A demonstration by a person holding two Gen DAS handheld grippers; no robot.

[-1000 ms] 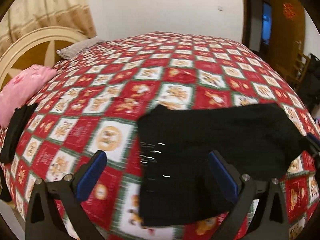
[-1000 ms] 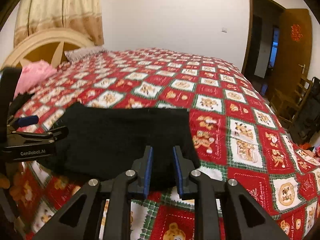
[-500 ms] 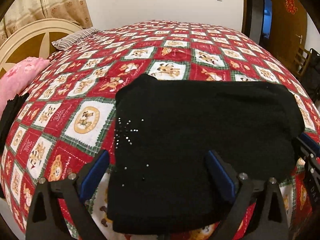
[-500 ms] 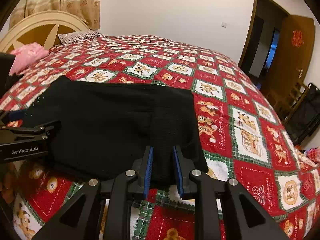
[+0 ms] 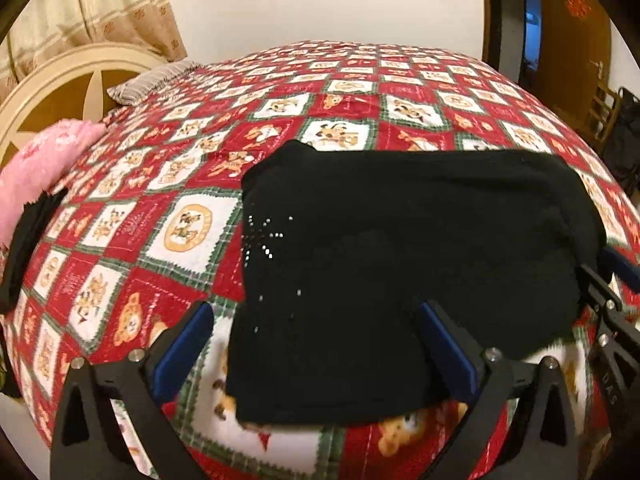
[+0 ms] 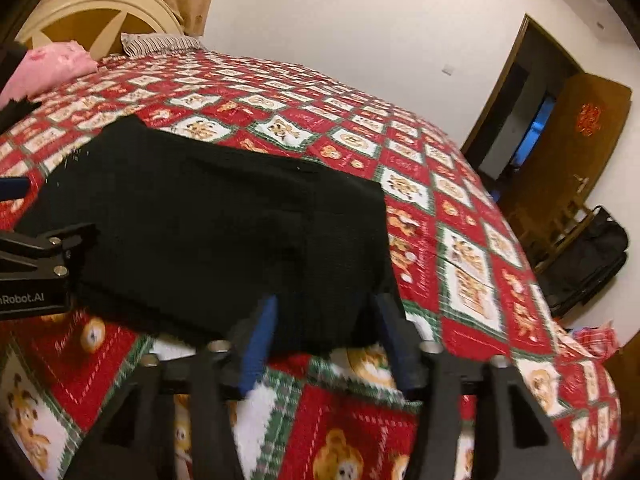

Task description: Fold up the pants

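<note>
The black pants [image 5: 400,260] lie folded in a flat rectangle on the red checked bedspread [image 5: 180,232], small silver studs showing near their left edge. My left gripper [image 5: 312,316] stands wide open just above the near edge of the cloth, with nothing pinched. My right gripper [image 6: 326,304] is at the near right corner of the pants [image 6: 208,232]; its jaws are opening, and the cloth sits between the blue pads without being pressed. Each gripper shows at the edge of the other's view: the left gripper [image 6: 40,248] and the right gripper [image 5: 612,280].
A pink pillow [image 5: 36,164] and a striped pillow [image 5: 152,80] rest by the cream headboard [image 5: 60,92]. Another black garment [image 5: 28,248] lies at the bed's left edge. A wooden chair [image 6: 560,232], a black bag [image 6: 592,256] and an open door [image 6: 568,136] stand to the right.
The right gripper's jaws, shut on the pants' edge before, have spread apart, and its view has rolled and tilted. The left gripper stays wide open above the same edge.
</note>
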